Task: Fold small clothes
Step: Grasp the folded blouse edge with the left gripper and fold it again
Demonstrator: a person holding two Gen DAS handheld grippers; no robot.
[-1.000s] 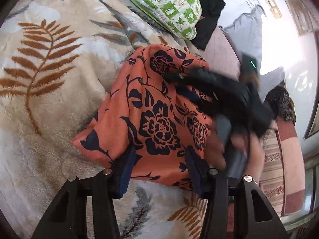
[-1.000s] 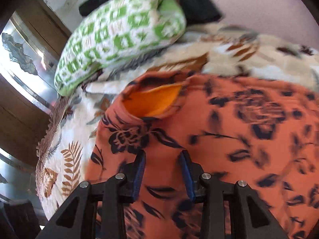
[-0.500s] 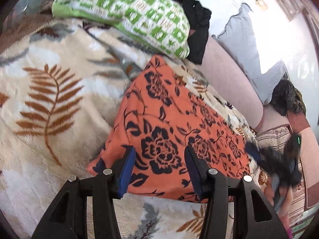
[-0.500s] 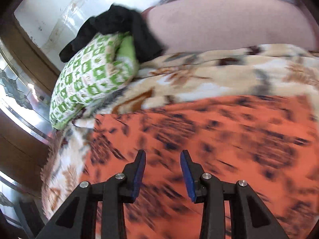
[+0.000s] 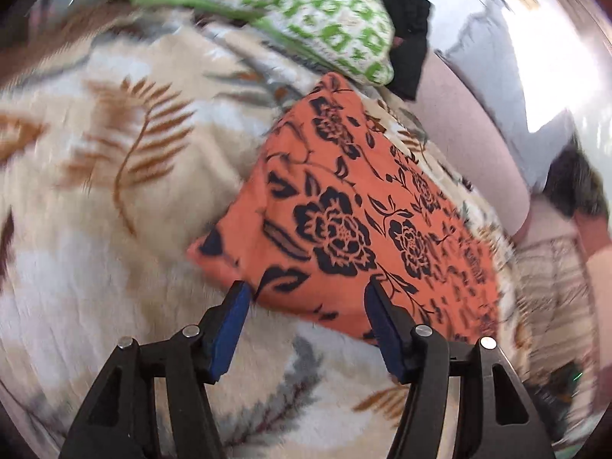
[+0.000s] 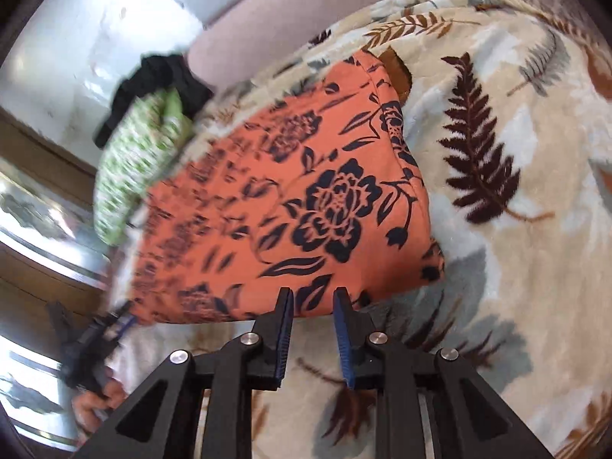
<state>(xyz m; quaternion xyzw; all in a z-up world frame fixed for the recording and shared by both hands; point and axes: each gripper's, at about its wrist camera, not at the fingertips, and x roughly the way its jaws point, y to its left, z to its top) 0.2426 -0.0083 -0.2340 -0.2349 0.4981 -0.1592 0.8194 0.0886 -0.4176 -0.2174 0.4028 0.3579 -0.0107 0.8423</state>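
Leaf-print blanket [image 5: 95, 229] covers the bed under both of your tools. Nearest: your left hand-held gripper [image 5: 306, 298], jaws apart and just widened, straddles the near corner of the folded orange floral garment [image 5: 344, 206] without pinching it. Your right hand-held gripper [image 6: 311, 306], jaws narrowed to a small gap, nothing clamped, sits at the garment's near edge [image 6: 290, 206]. Farther back: a green-and-white pillow [image 5: 306, 19], black clothing [image 5: 405, 34] behind it.

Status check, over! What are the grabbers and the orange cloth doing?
Both grippers open, empty. Orange floral cloth flat on blanket. Nothing blocking.
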